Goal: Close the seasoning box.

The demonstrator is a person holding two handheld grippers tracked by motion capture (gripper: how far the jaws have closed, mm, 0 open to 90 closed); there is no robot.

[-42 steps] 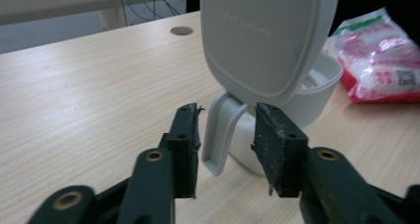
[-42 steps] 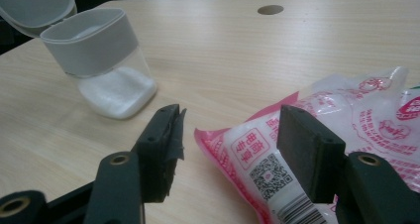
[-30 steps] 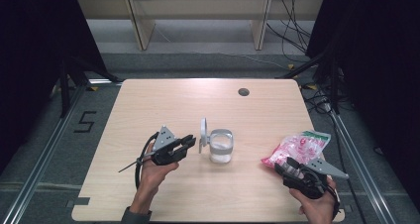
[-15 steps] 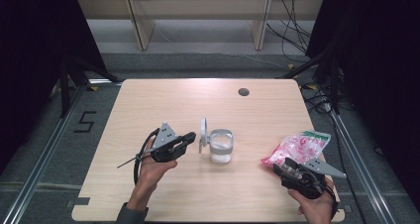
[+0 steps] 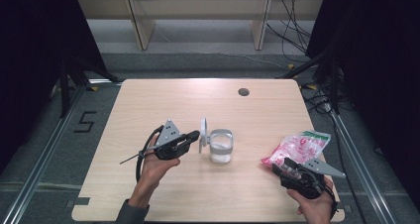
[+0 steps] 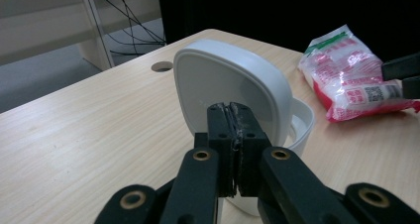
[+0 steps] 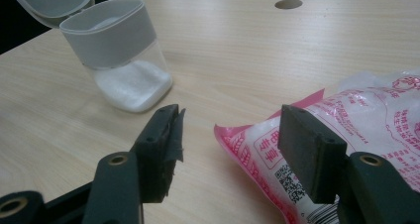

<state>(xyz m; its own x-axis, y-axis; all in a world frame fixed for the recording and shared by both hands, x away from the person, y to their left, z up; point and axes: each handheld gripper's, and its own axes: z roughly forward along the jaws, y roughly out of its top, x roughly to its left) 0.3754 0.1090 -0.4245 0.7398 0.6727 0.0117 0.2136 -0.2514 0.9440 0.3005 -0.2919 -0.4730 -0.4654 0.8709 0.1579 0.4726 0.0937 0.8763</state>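
1. High view: jar (image 5: 221, 145) sits mid-table, toward the near edge; left gripper (image 5: 194, 135) at its lid (image 5: 203, 135).
2. Left gripper view: jaws just closed, pinching the upright lid's (image 6: 223, 83) edge.
3. Right gripper view: right gripper (image 7: 228, 135) half open, bag (image 7: 346, 125) corner between, no pinch.

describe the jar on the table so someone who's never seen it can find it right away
On the wooden table, look near the middle, right of the left gripper. The jar is clear with white grains inside, and its white hinged lid stands open, unlike the pink bag.
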